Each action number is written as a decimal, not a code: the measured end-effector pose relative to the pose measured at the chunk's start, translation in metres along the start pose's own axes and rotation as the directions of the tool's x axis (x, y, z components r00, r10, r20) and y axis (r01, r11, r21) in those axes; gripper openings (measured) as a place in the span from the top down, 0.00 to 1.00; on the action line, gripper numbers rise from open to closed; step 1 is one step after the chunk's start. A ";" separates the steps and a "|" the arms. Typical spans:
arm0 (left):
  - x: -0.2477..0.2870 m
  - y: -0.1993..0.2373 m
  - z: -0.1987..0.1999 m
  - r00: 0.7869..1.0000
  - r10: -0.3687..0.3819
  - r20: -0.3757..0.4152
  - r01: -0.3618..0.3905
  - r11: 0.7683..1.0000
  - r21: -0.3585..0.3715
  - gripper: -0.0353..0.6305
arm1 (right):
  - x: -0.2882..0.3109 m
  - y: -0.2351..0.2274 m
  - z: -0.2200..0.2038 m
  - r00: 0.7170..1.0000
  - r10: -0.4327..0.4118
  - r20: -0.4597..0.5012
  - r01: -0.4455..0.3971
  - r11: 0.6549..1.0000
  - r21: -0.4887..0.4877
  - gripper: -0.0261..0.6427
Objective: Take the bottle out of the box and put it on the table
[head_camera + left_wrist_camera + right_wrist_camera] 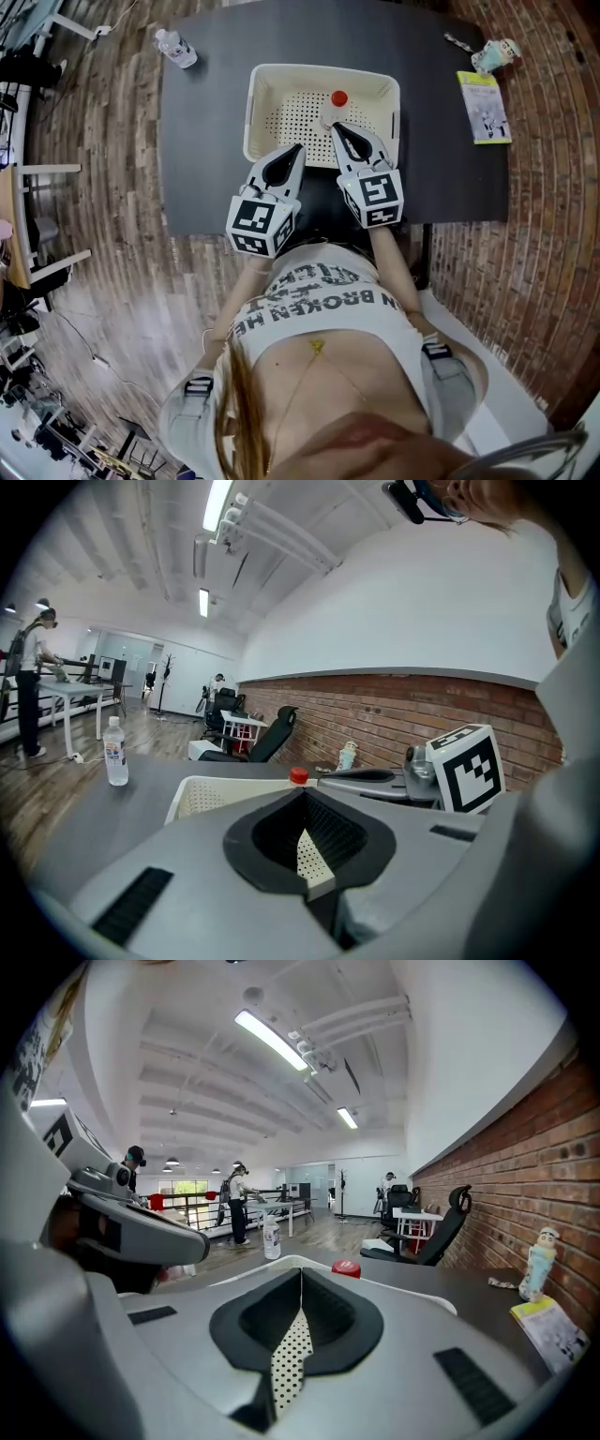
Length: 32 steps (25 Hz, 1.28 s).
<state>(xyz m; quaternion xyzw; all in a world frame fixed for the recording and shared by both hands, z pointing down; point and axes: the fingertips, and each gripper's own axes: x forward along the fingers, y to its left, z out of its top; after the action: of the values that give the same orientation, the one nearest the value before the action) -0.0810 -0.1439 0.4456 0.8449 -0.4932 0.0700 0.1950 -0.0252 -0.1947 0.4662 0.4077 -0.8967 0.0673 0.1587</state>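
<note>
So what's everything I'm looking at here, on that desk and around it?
table: one, dark grey, in front of the person
box: one, cream, perforated, middle of the table
red-capped bottle: one, clear, inside the box
water bottle: one, clear, far left corner of the table
small bottle: one, pale, far right corner
leaflet: one, yellow-green, right edge
left claw: one, grey, shut, empty, at the box's near edge
right claw: one, grey, shut, empty, beside the red-capped bottle
</note>
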 end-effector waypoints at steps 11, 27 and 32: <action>-0.010 0.015 -0.012 0.998 0.062 -0.024 -0.063 0.997 -0.033 0.94 | 0.017 -0.009 -0.016 0.999 0.008 -0.050 -0.009 1.000 -0.011 0.95; -0.008 0.022 -0.020 0.996 0.070 -0.054 -0.073 0.996 -0.044 0.94 | 0.025 -0.028 -0.008 0.998 -0.060 -0.009 0.060 0.998 -0.017 0.81; -0.007 0.022 -0.023 0.995 0.070 -0.065 -0.073 0.996 -0.044 0.94 | 0.035 -0.037 -0.011 0.996 -0.089 -0.028 0.088 0.996 -0.019 0.68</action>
<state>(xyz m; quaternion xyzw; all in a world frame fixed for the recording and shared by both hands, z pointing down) -0.1024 -0.1386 0.4697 0.8193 -0.5182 0.0922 0.2273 -0.0158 -0.2410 0.4884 0.4446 -0.8760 0.0582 0.1778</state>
